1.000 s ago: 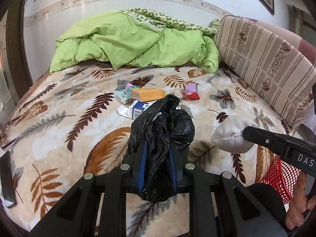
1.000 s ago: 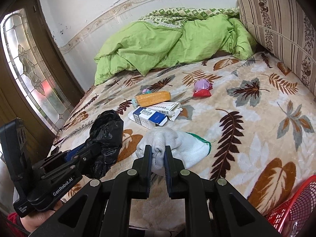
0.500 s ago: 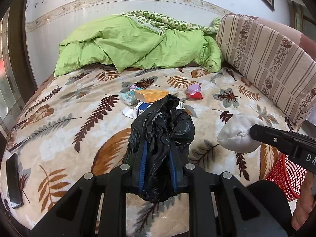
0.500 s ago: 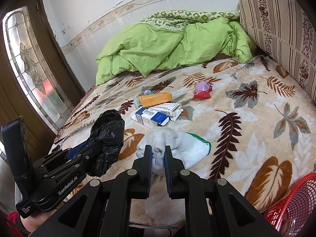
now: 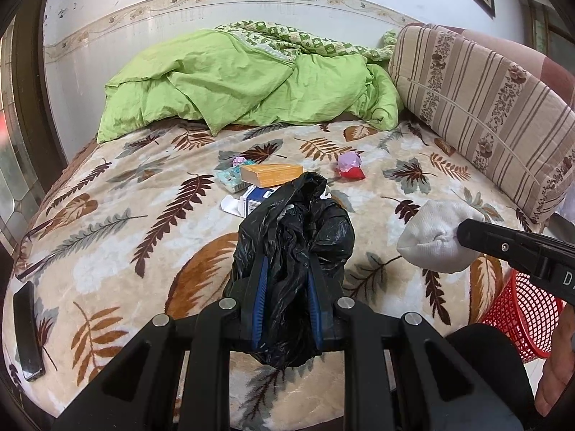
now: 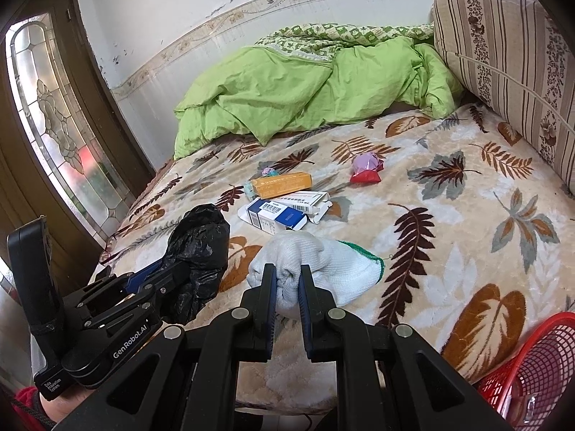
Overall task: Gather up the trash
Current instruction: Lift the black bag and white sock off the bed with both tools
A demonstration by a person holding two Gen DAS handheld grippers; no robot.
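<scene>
Both grippers were loaded, held above the near edge of the bed [image 5: 107, 237]. My left gripper [image 5: 285, 294] had its blue pads clamped on a crumpled black plastic bag [image 5: 294, 237], the film bunched between the fingers and bulging above and below them. My right gripper [image 6: 287, 287] was pinched hard on a fold of a white knitted glove [image 6: 316, 265] with a green cuff; most of the glove stuck out past the fingertips.

Handling, my judgement: both items were light and soft, with no stiffness to resist the jaws. The bag film looked slick, so a bite on a thick wad was safer than on a single layer, which could slide out. The glove's knit should give good friction; a pinch on a doubled fold seemed enough.

Still lying mid-bed, close together: an orange box [image 6: 282, 184], a blue and white carton [image 6: 278, 215] with a flattened white carton touching it, and a small teal packet behind the orange box. A pink and red wrapper [image 6: 366, 168] lay apart, toward the headboard cushion. The cartons were thin card and would crush; best taken across the narrow sides.

The red mesh basket [image 6: 532, 362] stood on the floor beside the bed, below right.
</scene>
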